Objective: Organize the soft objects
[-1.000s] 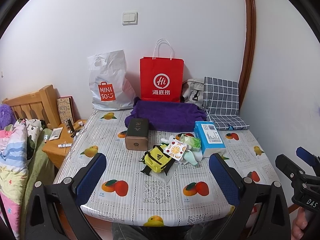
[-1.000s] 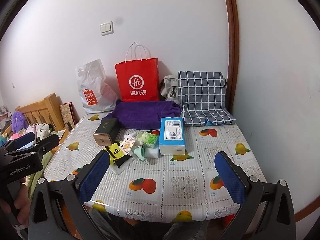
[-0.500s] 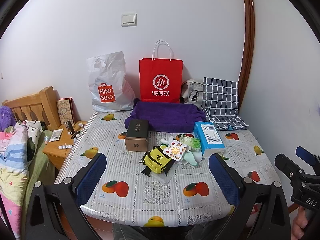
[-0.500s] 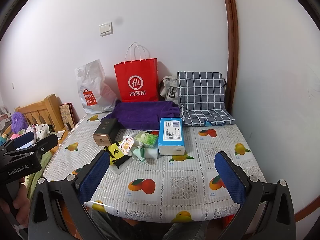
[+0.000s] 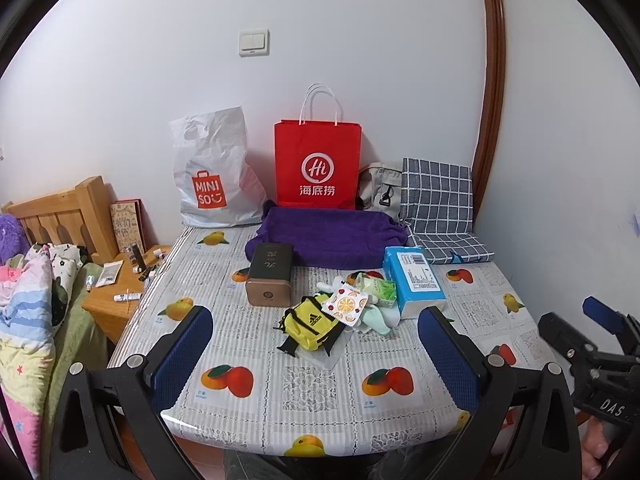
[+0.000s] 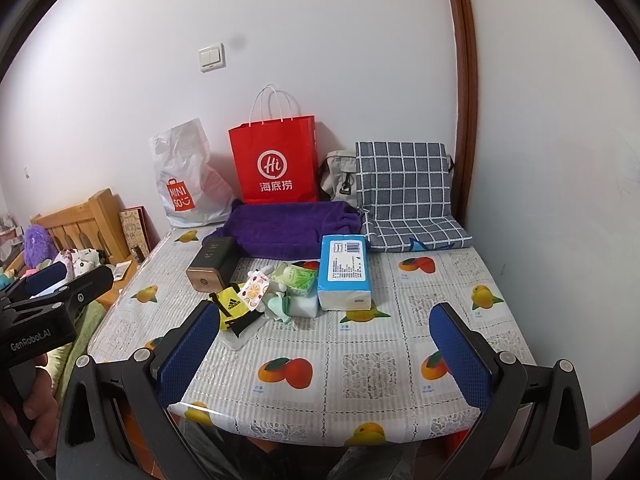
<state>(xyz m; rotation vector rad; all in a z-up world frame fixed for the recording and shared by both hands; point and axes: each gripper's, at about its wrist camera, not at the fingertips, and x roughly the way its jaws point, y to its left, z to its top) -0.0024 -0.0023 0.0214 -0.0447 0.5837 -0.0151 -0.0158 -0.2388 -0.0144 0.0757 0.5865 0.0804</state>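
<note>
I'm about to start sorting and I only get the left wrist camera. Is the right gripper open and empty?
Observer: Yes. The right wrist view shows the right gripper wide open, with only the tablecloth between its fingers.
Operator: What sits closest to its left finger?
Observer: The yellow pouch, just past that finger's tip in that view.
Operator: Is anything tucked in the pile that I'm missing?
Observer: A pale block lies against the near end of the tissue pack, just in front of the green packet.
</note>
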